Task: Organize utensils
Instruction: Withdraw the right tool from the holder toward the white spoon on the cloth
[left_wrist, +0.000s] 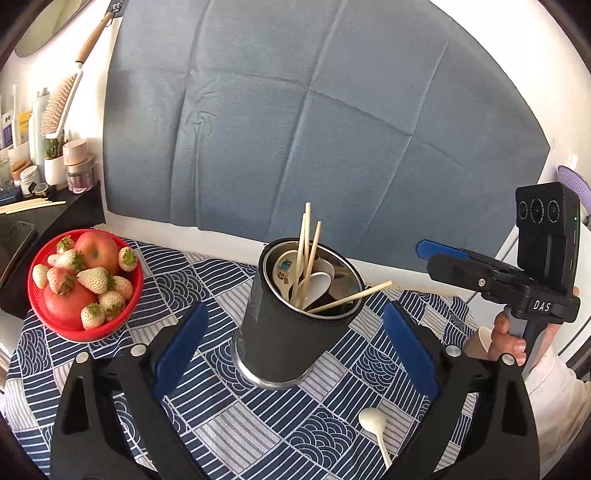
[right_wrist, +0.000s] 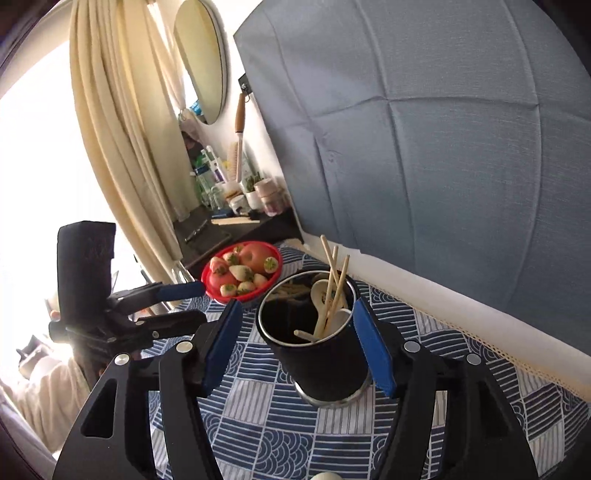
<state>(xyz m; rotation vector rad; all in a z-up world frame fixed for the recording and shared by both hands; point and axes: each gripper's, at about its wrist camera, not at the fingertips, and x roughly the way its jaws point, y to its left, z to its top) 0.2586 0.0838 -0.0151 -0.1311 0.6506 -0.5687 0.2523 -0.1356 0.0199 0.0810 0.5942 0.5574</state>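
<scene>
A dark metal cup stands on the patterned tablecloth and holds several wooden chopsticks and white spoons. One loose white spoon lies on the cloth in front of the cup. My left gripper is open and empty, with the cup between its blue pads but apart from them. In the right wrist view my right gripper is open and empty, its blue pads on either side of the cup. The right gripper also shows in the left wrist view.
A red bowl of apples and strawberries sits at the cloth's far left. A black shelf with jars, bottles and loose sticks stands beyond it. A blue cloth panel covers the wall behind. The left gripper shows in the right wrist view.
</scene>
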